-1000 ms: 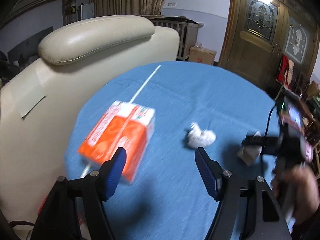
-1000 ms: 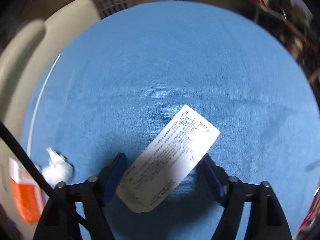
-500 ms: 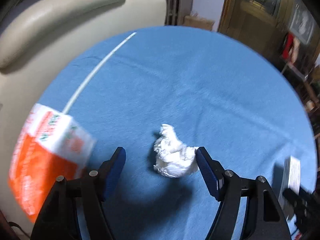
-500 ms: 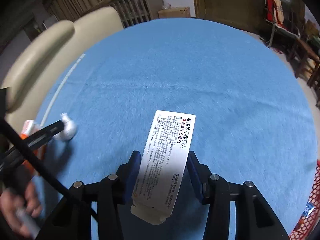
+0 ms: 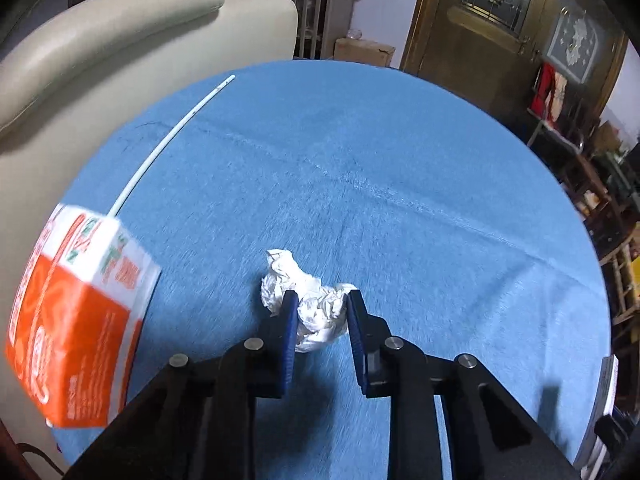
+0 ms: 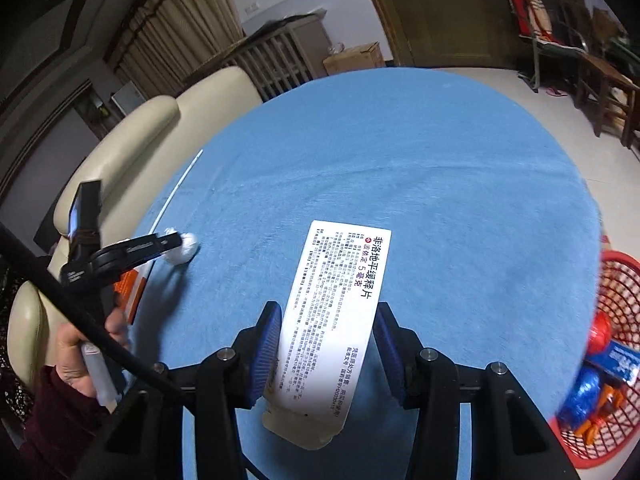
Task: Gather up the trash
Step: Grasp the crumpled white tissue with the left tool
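Gripping state, left gripper (image 5: pixel 322 308): the blue pads are closed around the crumpled tissue (image 5: pixel 308 304), which is pinched between them on the round table (image 5: pixel 400 168).
Gripping state, right gripper (image 6: pixel 326 340): a white medicine box (image 6: pixel 332 320) printed with black text is clamped between its blue pads and is held above the table, long side pointing away from the camera.
Crumpled tissue: it is seen near the table's left edge; part of it bulges out beyond the left pad.
Orange carton (image 5: pixel 76 320): it is seen at the table's left edge, just beside the tissue but apart from it, tilted, with a white top band.
White straw (image 5: pixel 168 140): it is laid on the table beyond the carton, running along the left rim toward the far side.
Red basket (image 6: pixel 592 364): it is placed just off the table's right edge; blue and orange wrappers are seen inside.
Cream sofa (image 5: pixel 120 40): it is set against the table's left side.
Left hand (image 6: pixel 80 356): it is wrapped around the left gripper's handle, by the table's left edge.
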